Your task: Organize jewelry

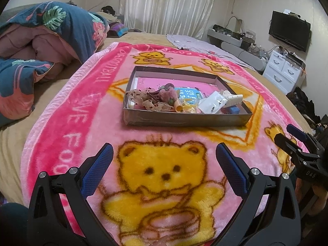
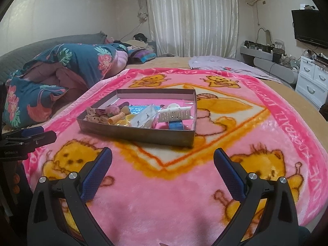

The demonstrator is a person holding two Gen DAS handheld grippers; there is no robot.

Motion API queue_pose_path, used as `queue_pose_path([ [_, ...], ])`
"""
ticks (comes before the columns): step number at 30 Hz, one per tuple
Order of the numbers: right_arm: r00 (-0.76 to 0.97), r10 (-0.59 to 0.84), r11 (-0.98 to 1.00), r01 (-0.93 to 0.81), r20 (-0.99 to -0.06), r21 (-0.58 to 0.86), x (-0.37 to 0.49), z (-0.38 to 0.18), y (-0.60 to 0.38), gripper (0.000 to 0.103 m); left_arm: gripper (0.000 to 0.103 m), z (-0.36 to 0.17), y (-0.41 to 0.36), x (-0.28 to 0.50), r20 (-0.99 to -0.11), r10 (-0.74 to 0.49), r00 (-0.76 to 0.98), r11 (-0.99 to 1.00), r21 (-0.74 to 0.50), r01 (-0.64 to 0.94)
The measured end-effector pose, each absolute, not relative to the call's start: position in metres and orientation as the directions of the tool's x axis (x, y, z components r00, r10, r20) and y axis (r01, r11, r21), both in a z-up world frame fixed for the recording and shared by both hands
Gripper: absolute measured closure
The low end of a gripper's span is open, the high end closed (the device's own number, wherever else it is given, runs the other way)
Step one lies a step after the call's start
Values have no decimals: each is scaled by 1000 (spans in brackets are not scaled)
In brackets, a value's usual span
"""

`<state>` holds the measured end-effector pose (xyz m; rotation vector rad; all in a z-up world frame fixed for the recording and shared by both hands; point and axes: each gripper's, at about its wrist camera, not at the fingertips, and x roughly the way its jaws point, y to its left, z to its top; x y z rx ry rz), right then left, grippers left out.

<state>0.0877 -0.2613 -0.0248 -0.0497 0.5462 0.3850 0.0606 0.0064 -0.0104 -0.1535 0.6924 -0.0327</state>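
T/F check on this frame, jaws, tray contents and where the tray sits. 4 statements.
1. Both the left gripper and right gripper are open and empty. True.
2. The cardboard tray sits on a wooden desk. False: it rests on the pink bear blanket.
3. A white hair clip lies in the tray. True.
4. The tray is closed by a lid. False: it is open on top, contents showing.

Pink blanket [image 1: 131, 143] printed with yellow bears; grey tray [image 1: 184, 120]; blue-padded jaws.
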Motion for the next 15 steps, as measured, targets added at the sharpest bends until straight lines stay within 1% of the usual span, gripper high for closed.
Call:
queue_pose_path([
  [15,783,343,928,-368,-519,57,87,-25,-260,4,9,-9,5,59,-629,-86,773,988,-153,-14],
])
